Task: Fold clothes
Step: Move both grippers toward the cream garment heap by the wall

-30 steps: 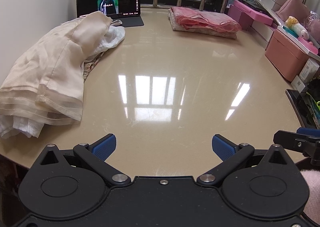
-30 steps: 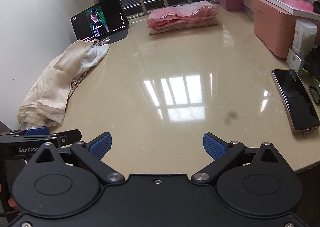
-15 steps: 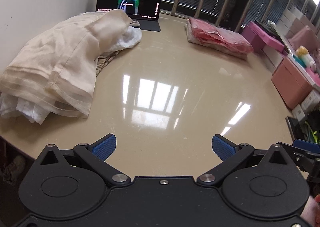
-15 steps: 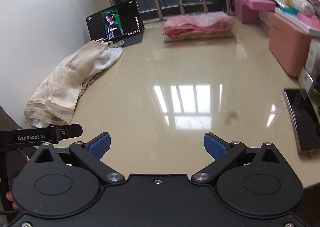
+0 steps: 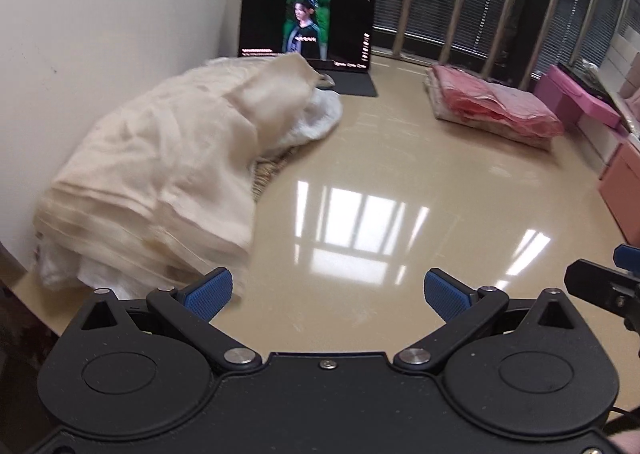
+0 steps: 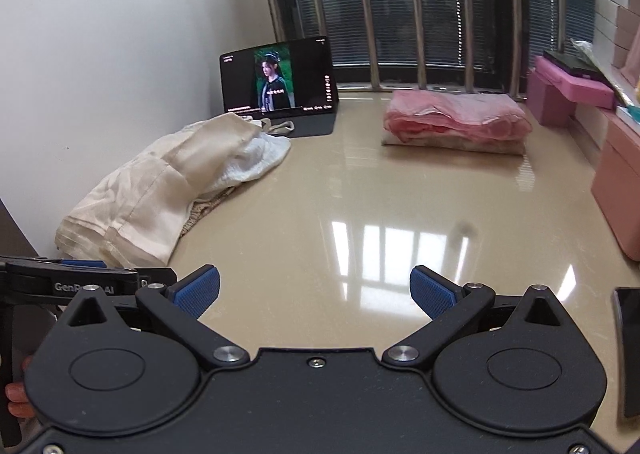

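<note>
Glossy beige table [image 5: 360, 158] carries a cream clothes heap [image 5: 160, 174] at its left, just ahead-left of the left gripper [image 5: 328, 290]. Both it and the right gripper [image 6: 316, 286] have jaws spread wide, holding nothing. Folded pink stack [image 6: 456, 126] lies far back.

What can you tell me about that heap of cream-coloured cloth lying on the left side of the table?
The cream garment pile is an unfolded heap of thin, sheer-looking fabric, with stitched bands along its near hem. A white crinkled cloth pokes out from under its far end, and something woven shows beneath its edge. It lies slumped on the glossy beige table along the white wall, its far end just in front of the tablet. Neither gripper touches it.
</note>
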Demonstrator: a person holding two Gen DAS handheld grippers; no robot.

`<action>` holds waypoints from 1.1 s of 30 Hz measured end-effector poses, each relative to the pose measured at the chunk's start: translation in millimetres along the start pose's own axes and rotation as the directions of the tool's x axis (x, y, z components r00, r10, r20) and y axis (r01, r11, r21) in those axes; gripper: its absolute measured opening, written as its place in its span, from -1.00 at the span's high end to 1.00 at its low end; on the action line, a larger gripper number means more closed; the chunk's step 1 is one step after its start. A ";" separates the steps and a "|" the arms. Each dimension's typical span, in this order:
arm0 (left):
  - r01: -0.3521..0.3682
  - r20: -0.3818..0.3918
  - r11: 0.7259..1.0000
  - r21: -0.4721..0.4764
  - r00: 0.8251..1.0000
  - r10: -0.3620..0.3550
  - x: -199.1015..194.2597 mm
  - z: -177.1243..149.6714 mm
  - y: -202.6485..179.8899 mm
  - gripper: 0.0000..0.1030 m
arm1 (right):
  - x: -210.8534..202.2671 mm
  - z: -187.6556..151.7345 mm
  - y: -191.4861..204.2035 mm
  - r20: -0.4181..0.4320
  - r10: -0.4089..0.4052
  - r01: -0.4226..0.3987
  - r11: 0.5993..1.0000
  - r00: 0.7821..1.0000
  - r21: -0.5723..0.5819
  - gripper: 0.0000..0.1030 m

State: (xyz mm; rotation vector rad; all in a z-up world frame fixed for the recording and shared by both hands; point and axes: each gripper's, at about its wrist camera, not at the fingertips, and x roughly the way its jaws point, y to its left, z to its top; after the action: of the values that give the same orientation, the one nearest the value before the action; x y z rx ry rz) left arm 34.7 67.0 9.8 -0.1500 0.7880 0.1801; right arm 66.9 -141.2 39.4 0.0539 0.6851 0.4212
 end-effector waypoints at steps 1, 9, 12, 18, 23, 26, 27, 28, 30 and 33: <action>-0.006 0.001 1.000 -0.007 1.000 0.006 1.6 2.0 3.3 -1.00 | 4.6 1.0 1.9 -0.002 0.011 -0.011 1.000 1.000 -0.004 -0.99; -0.086 0.023 0.995 -0.045 0.996 0.087 12.9 13.9 35.7 -1.00 | 41.8 8.3 31.8 -0.059 0.058 -0.067 0.982 0.997 -0.179 -0.99; -0.131 0.045 0.989 -0.073 0.990 0.135 10.2 16.1 56.7 -1.00 | 53.9 10.3 46.7 -0.073 0.084 -0.101 0.959 0.994 -0.263 -0.99; -0.281 0.043 0.947 -0.153 0.956 0.291 -0.3 17.2 111.7 -1.00 | 80.2 13.5 94.3 -0.078 0.206 -0.219 0.876 0.975 -0.430 -0.99; -0.387 0.026 0.883 -0.266 0.913 0.407 -19.1 23.2 160.0 -1.00 | 113.8 15.2 149.2 -0.069 0.327 -0.315 0.798 0.942 -0.514 -0.99; -0.430 0.018 0.855 -0.290 0.891 0.455 -32.0 28.7 178.0 -1.00 | 136.5 4.7 180.3 -0.087 0.406 -0.382 0.736 0.910 -0.559 -0.99; -0.442 0.014 0.851 -0.283 0.886 0.464 -35.1 30.6 181.3 -1.00 | 143.8 -0.3 189.2 -0.098 0.409 -0.388 0.724 0.907 -0.570 -0.99; -0.447 0.015 0.852 -0.273 0.884 0.468 -38.1 32.5 183.6 -1.00 | 150.9 -4.7 196.7 -0.109 0.408 -0.393 0.721 0.906 -0.571 -0.98; -0.451 0.024 0.854 -0.261 0.881 0.472 -43.7 35.1 187.2 -1.00 | 162.7 -11.7 210.4 -0.124 0.391 -0.388 0.724 0.912 -0.571 -0.96; -0.450 0.035 0.854 -0.260 0.880 0.474 -51.4 35.2 189.6 -1.00 | 172.0 -17.3 227.3 -0.082 0.327 -0.308 0.733 0.941 -0.606 -0.80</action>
State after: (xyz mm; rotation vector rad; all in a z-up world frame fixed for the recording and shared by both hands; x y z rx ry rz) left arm -17.6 253.3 58.5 -0.1814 0.6900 0.7424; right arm 93.7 133.1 -35.5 -0.4501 0.4781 0.9634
